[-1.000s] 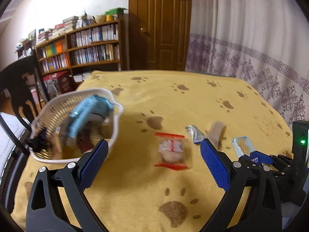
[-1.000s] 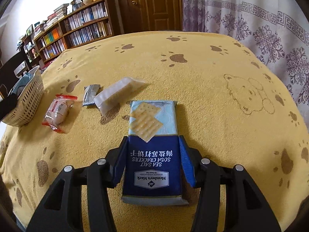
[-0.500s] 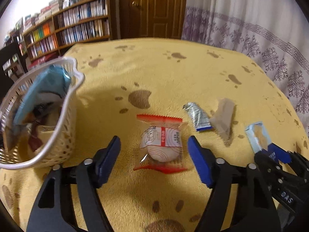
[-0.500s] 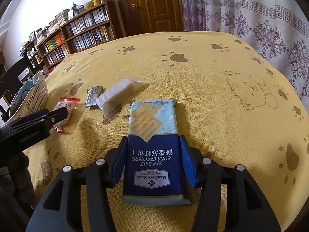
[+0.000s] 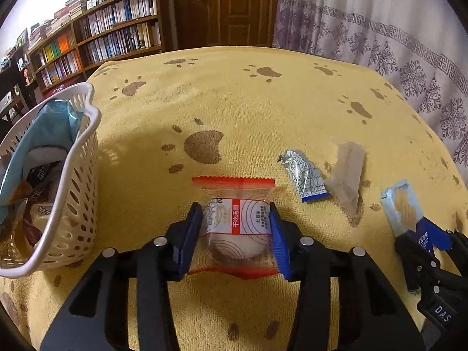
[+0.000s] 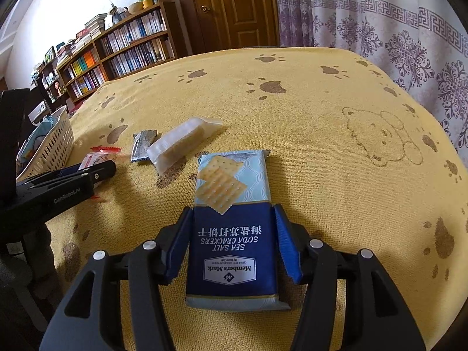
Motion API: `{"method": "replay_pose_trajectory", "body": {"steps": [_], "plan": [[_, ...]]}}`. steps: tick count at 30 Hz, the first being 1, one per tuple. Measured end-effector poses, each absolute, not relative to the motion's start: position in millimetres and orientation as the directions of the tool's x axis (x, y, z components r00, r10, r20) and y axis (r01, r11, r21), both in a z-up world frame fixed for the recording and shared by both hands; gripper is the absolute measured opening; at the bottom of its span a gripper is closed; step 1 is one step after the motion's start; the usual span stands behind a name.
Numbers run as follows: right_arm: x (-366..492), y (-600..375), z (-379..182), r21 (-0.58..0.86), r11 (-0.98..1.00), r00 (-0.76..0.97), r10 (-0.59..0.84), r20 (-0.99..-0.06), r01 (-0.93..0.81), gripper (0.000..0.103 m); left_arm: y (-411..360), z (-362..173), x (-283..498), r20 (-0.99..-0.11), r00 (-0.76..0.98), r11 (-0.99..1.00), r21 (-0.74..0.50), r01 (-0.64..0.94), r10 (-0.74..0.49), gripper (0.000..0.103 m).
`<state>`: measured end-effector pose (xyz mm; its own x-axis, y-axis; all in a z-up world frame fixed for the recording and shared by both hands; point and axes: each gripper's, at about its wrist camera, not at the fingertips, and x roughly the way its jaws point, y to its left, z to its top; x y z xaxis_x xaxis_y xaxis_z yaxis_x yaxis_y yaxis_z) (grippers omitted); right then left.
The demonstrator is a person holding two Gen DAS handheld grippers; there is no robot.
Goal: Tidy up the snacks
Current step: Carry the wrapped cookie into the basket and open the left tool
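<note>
A yellow cloth (image 5: 263, 111) with brown paw prints covers the surface; behind it stand a bookshelf (image 5: 96, 44), a wooden door (image 5: 225, 8) and a patterned curtain (image 5: 380, 38).

At the left edge sits a white basket (image 5: 76, 193), already holding several packets, among them a pale blue bag (image 5: 44, 134) leaning against its rim.

The left gripper (image 5: 235, 222) is down on the cloth, just right of the basket. Its blue pads (image 5: 278, 239) press against both sides of a clear bun packet (image 5: 234, 222) with red ends, so it is grasping the packet, which lies flat on the cloth.

To the right lie a small silver wrapper (image 5: 304, 175) and, touching it, a translucent pouch (image 5: 348, 172). Further right is the cracker pack (image 6: 232, 228), blue and pale, lying flat with its label upside down in the right wrist view.

The right gripper (image 6: 234, 237) straddles the blue half of the cracker pack. Its pads (image 6: 285, 245) sit along the pack's two long edges, touching or nearly so; whether it grips firmly cannot be told.

In the right wrist view, the left gripper shows at the far left, beside the basket.
</note>
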<state>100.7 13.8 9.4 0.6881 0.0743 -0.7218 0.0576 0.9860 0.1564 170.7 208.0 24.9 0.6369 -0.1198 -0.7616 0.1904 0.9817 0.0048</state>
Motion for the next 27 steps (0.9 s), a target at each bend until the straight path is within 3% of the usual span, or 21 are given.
{"method": "replay_pose_trajectory", "body": {"steps": [6, 27], "plan": [[101, 15, 9, 0.154, 0.987, 0.687, 0.074, -0.723, 0.055, 0.057, 211, 29, 163, -0.753, 0.645, 0.981, -0.005, 0.193, -0.131, 0.039], [101, 18, 9, 0.152, 0.987, 0.686, 0.075, -0.724, 0.051, 0.059, 235, 83, 132, -0.643, 0.755, 0.99, -0.029, 0.141, -0.127, 0.039]]}}
